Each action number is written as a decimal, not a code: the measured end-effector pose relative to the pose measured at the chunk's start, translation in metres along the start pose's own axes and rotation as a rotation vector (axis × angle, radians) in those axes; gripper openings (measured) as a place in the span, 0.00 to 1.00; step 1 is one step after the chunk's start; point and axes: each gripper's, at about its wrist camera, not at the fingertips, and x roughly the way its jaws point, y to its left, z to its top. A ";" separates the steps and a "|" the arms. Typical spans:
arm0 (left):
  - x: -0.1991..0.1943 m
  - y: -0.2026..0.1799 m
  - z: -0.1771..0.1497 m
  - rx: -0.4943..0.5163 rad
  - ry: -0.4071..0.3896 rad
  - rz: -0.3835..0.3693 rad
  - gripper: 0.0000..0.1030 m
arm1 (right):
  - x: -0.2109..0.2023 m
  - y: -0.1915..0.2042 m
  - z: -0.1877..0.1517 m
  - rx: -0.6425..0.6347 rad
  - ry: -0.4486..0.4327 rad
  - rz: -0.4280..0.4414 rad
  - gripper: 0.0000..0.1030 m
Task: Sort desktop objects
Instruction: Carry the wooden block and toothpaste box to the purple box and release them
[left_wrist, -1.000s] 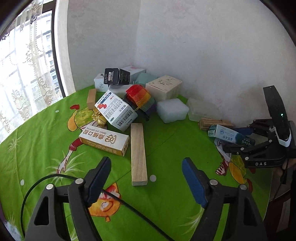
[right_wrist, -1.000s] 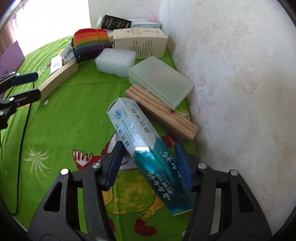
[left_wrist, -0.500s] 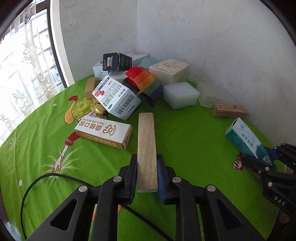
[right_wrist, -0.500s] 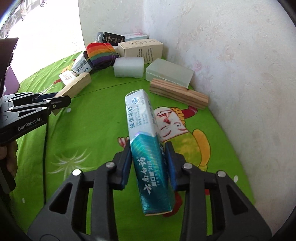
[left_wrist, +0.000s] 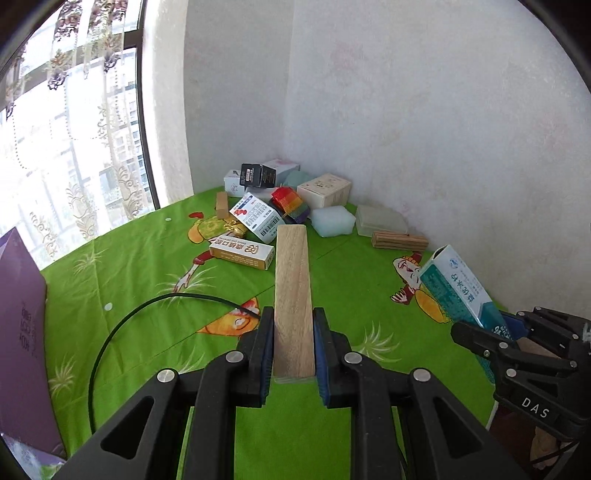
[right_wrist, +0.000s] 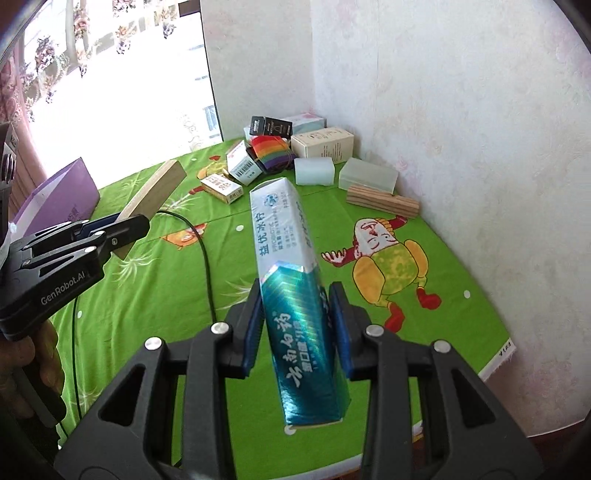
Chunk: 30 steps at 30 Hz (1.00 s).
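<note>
My left gripper (left_wrist: 293, 343) is shut on a long pale wooden block (left_wrist: 292, 295), held off the green cloth and pointing toward the far pile. The right wrist view shows that block (right_wrist: 153, 197) slanting up from the left gripper (right_wrist: 118, 229). My right gripper (right_wrist: 295, 317) is shut on a teal and white toothpaste box (right_wrist: 291, 280), raised above the table. The same toothpaste box (left_wrist: 458, 291) sticks up at the right of the left wrist view.
A pile sits in the far corner: black box (left_wrist: 256, 175), rainbow item (left_wrist: 290, 199), cream box (left_wrist: 325, 190), white foam (left_wrist: 330, 221), frosted case (left_wrist: 380, 221), striped wood block (left_wrist: 399, 240), two medicine boxes (left_wrist: 242, 253). A purple box (left_wrist: 22, 332) stands left. A black cable (left_wrist: 147, 306) crosses the cloth.
Both grippers have lifted and pulled back from the pile with their loads. The wooden block has come off the cloth, and the toothpaste box is higher.
</note>
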 end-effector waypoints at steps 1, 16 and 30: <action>-0.008 0.002 -0.002 -0.006 -0.009 0.008 0.19 | -0.004 0.001 0.000 -0.002 -0.009 0.002 0.36; -0.095 0.021 -0.017 -0.043 -0.122 0.142 0.19 | -0.037 0.024 -0.002 -0.010 -0.085 0.116 0.36; -0.129 0.010 -0.019 -0.045 -0.174 0.212 0.19 | -0.061 0.025 -0.009 -0.010 -0.137 0.162 0.36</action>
